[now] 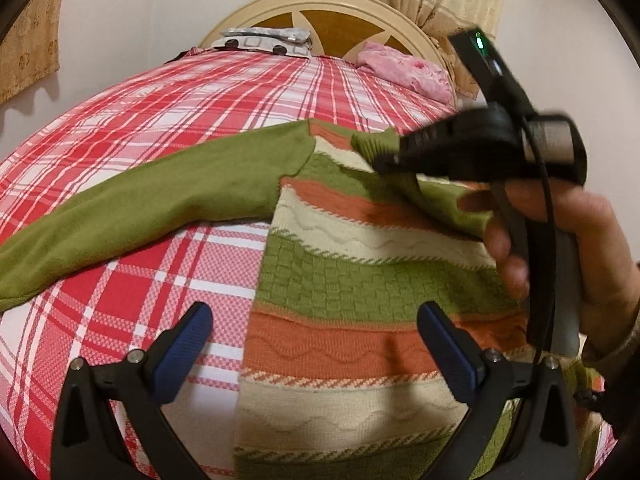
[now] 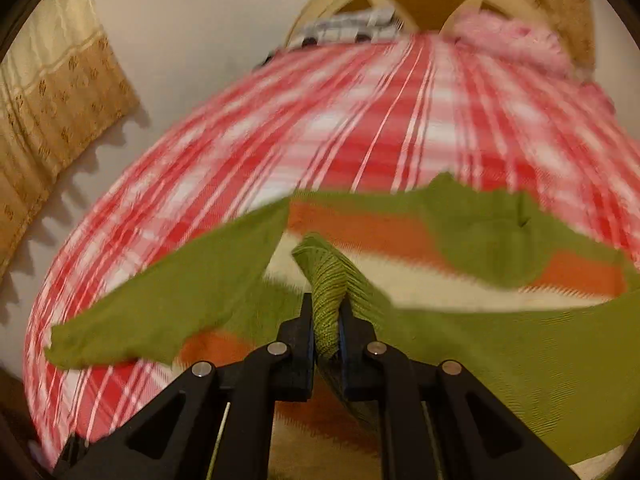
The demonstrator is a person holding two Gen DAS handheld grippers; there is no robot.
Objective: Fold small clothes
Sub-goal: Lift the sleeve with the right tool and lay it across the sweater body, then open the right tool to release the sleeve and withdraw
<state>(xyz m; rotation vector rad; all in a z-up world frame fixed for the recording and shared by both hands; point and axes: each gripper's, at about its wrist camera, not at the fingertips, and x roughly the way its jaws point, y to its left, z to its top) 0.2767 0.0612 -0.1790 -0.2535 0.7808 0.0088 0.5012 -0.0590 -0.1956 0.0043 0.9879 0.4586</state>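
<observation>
A small knit sweater (image 1: 352, 280) with green, orange and cream stripes lies on the bed. Its left green sleeve (image 1: 152, 204) stretches out to the left. My left gripper (image 1: 316, 344) is open and empty, low over the sweater's left edge and body. My right gripper (image 2: 326, 336) is shut on the green ribbed cuff (image 2: 328, 292) of the other sleeve (image 2: 500, 344), which is lifted across the sweater's chest. In the left wrist view the right gripper (image 1: 390, 158) shows at the upper right, held by a hand (image 1: 560, 240), with the cuff (image 1: 374, 142) in it.
The bed has a red and white plaid sheet (image 1: 160, 92). A pink cloth (image 1: 404, 68) and a grey checked item (image 1: 264, 40) lie by the cream headboard (image 1: 320, 4). Beige curtains (image 2: 52, 92) hang on the wall at left and right.
</observation>
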